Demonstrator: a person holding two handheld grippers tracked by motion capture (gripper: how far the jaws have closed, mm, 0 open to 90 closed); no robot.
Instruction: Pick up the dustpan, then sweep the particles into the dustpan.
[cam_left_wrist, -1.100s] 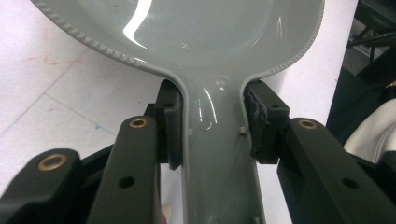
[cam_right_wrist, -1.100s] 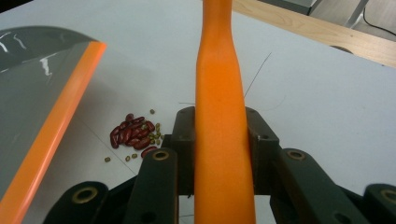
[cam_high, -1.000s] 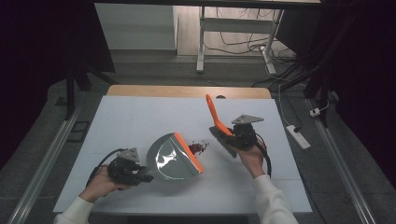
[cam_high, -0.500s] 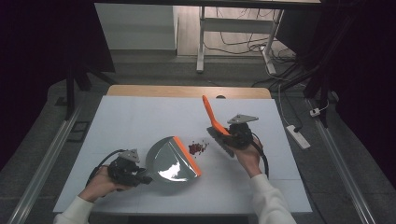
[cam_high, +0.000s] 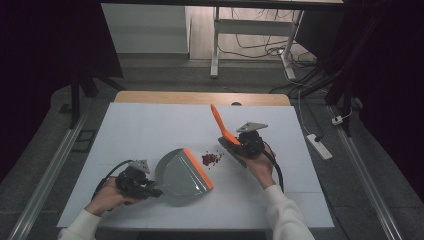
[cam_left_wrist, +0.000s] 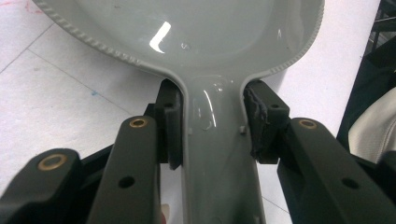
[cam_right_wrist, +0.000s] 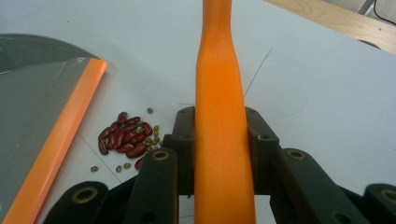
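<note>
A grey dustpan (cam_high: 177, 175) with an orange front lip (cam_high: 197, 167) lies on the white table, lip toward a small pile of red and green beans (cam_high: 211, 159). My left gripper (cam_high: 145, 186) is shut on its handle; in the left gripper view both pads clamp the grey handle (cam_left_wrist: 215, 140). Right of the beans, my right gripper (cam_high: 245, 145) is shut on a brush whose orange handle (cam_high: 217, 120) slants up and away. In the right gripper view the orange handle (cam_right_wrist: 219, 116) runs up between the jaws, with the beans (cam_right_wrist: 126, 139) and the pan's lip (cam_right_wrist: 60, 140) to its left.
The white table (cam_high: 150, 125) has a wooden strip (cam_high: 200, 97) along its far edge. A power strip (cam_high: 320, 146) lies on the floor to the right. A desk frame (cam_high: 215, 45) with loose cables stands beyond the table. Metal rails run along both sides.
The dustpan, tilted up before, has come down flatter on the table with its lip near the beans. The brush handle has shifted slightly left.
</note>
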